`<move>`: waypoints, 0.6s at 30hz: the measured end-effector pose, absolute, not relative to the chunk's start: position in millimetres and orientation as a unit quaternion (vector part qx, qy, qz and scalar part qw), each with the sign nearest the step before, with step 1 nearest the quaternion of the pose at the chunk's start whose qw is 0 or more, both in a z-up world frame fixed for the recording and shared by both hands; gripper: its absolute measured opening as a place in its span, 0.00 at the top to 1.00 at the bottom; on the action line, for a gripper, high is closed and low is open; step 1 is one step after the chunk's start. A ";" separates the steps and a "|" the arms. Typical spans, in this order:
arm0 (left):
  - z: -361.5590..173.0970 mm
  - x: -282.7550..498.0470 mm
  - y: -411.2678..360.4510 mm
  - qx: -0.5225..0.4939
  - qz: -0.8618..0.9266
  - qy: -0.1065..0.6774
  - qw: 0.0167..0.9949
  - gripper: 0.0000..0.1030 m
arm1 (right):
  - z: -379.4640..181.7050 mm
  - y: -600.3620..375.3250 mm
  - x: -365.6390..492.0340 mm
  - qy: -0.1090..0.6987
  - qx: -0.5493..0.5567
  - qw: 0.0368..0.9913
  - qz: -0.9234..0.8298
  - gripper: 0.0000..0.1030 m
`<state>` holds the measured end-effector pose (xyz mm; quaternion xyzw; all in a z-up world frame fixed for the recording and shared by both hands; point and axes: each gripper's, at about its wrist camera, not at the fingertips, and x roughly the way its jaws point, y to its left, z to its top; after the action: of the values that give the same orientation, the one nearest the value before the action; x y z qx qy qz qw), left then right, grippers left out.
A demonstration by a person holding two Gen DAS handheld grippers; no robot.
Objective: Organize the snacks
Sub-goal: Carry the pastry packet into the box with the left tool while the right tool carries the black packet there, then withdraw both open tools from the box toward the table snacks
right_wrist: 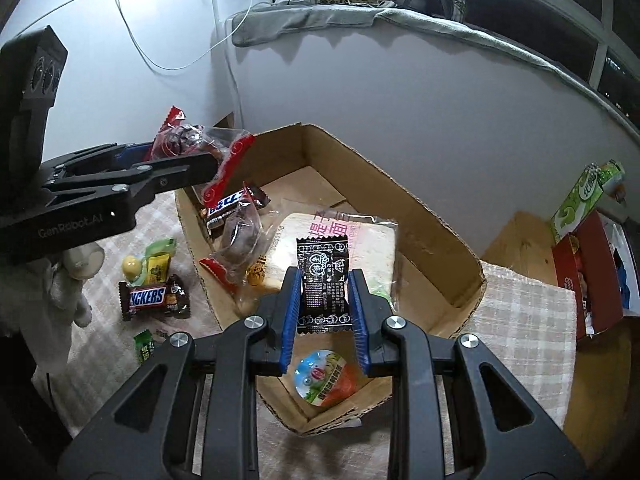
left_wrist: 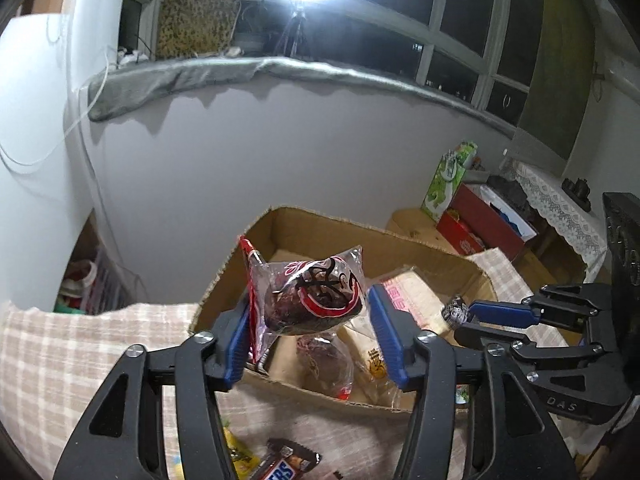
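The left gripper (left_wrist: 306,320) hangs over the near left corner of the open brown cardboard box (left_wrist: 440,264), its blue pads standing well apart. Between them sits a clear plastic packet with red print and a dark round snack inside (left_wrist: 316,300); its left edge lies against the left pad, while the right pad stands clear of it. The right wrist view shows the same packet (right_wrist: 188,138) from the side, resting at the tip of the left gripper (right_wrist: 192,152) above the box's left wall (right_wrist: 192,232).

The right gripper (right_wrist: 324,300) is closed narrowly on a small black sachet with white print (right_wrist: 322,280), held upright over the near part of the box. In the left wrist view this gripper (left_wrist: 466,316) enters from the right and only a crumpled edge of the sachet (left_wrist: 454,310) shows at its tip.

Only the right wrist view shows the box's contents clearly: a wrapped white bread slice with pink lettering (right_wrist: 344,240), a Snickers bar (right_wrist: 232,206) at the far left, another clear packet with a dark snack (right_wrist: 240,236), and a round orange-lidded jelly cup (right_wrist: 324,376) at the near end. On the checked cloth (right_wrist: 528,312) left of the box lie a second Snickers bar (right_wrist: 154,298) and yellow and green sweets (right_wrist: 154,266).
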<state>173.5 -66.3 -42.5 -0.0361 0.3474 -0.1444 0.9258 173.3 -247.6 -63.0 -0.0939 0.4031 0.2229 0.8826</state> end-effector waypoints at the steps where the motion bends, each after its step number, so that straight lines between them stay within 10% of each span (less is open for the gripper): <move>1: -43.7 174.3 -66.3 -0.037 -0.143 0.348 0.926 0.45 | -63.3 -247.2 173.6 0.404 -0.093 0.882 0.225 0.66; 4: -44.1 174.2 -63.9 -0.041 -0.138 0.351 0.925 0.45 | -61.7 -249.1 170.8 0.395 -0.095 0.888 0.215 0.19; 18: -20.0 147.2 -25.9 -0.050 -0.117 0.328 0.936 0.45 | -42.2 -252.6 152.9 0.373 -0.088 0.899 0.211 0.18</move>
<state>147.2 -25.9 -20.0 -0.0499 0.3276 -0.1167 0.9363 152.9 -252.6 -42.2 -0.0882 0.3734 0.2112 0.8990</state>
